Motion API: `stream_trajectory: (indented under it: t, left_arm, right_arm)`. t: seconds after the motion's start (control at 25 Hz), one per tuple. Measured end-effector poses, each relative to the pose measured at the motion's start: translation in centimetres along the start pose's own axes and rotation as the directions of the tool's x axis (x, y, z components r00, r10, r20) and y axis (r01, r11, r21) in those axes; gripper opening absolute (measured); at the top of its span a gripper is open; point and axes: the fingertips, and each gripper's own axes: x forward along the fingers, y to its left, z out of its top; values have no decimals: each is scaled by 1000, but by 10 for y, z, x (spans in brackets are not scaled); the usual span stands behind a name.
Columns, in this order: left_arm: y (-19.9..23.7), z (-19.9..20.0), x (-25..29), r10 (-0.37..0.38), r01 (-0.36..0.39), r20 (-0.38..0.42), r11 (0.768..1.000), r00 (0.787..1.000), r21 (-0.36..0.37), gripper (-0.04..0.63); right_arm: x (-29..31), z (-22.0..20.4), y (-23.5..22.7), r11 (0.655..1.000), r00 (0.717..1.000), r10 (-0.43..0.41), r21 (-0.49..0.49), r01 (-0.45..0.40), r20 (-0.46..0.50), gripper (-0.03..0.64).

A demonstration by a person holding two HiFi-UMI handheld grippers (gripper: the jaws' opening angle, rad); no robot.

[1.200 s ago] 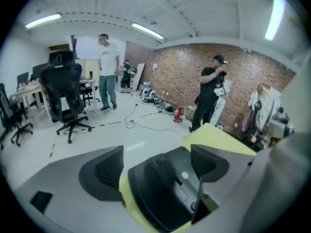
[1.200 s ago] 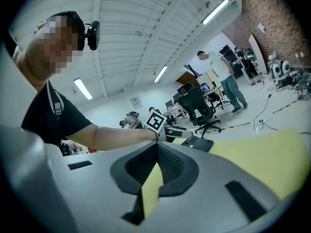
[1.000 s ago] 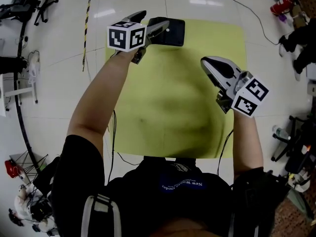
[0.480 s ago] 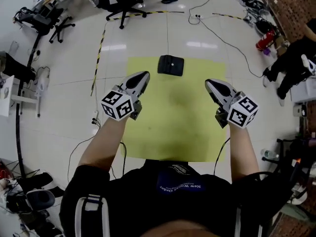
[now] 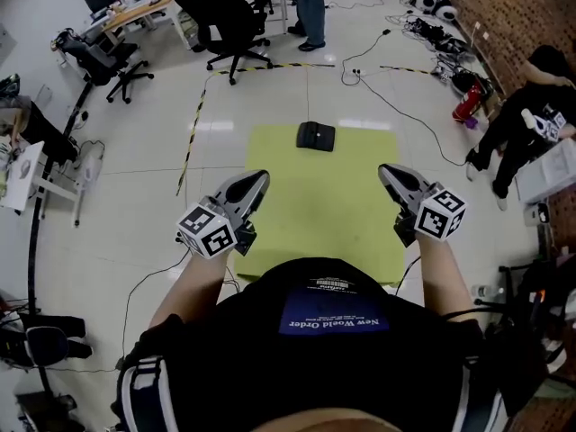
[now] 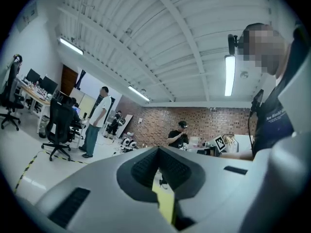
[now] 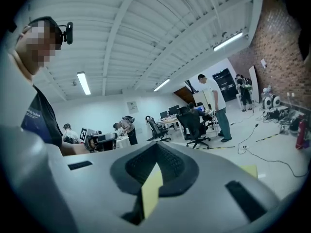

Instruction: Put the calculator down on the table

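Note:
The black calculator (image 5: 316, 136) lies flat at the far edge of the yellow table (image 5: 315, 205), with nothing touching it. My left gripper (image 5: 256, 182) hovers high over the table's near left side, well short of the calculator. Its jaws are shut and hold nothing, and in the left gripper view (image 6: 158, 152) they meet at the tip. My right gripper (image 5: 388, 173) hangs over the near right side, jaws together and also holding nothing (image 7: 156, 147). Both point level, out across the room.
The table stands far below on a white tiled floor. Black office chairs (image 5: 229, 25) and a standing person (image 5: 310, 7) are beyond it. Cables (image 5: 396, 88) run across the floor, and another person (image 5: 526, 120) stands at the right beside a red object (image 5: 463, 106).
The left gripper has drawn back from the calculator, which stays at the table's far edge. Both grippers have come up and back toward the body, and the head view now looks from higher.

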Motion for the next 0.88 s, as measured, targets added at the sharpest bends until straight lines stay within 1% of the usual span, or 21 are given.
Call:
stream_trajectory:
  t: [0.16, 0.28, 0.4, 0.56, 0.88]
  left_arm:
    - [-12, -3, -24, -6, 8, 42, 999, 999, -36, 8]
    - [-21, -16, -32, -13, 14, 31, 998, 999, -58, 8]
    - [-31, -22, -29, -21, 22, 18, 998, 1000, -59, 8]
    - [-37, -16, -25, -34, 34, 12, 998, 999, -45, 8]
    - [-37, -13, -26, -27, 27, -1, 999, 1000, -28, 8]
  right_arm:
    - [-14, -19, 15, 999, 1000, -13, 40, 13, 2, -14]
    - [-22, -32, 22, 999, 1000, -17, 41, 18, -11, -14]
    - [-25, -31, 26, 1000, 1000, -11, 27, 12, -11, -14]
    - [-20, -17, 32, 1000, 1000, 14, -12, -14, -7, -14]
    - [-21, -20, 38, 999, 999, 32, -20, -33, -23, -14]
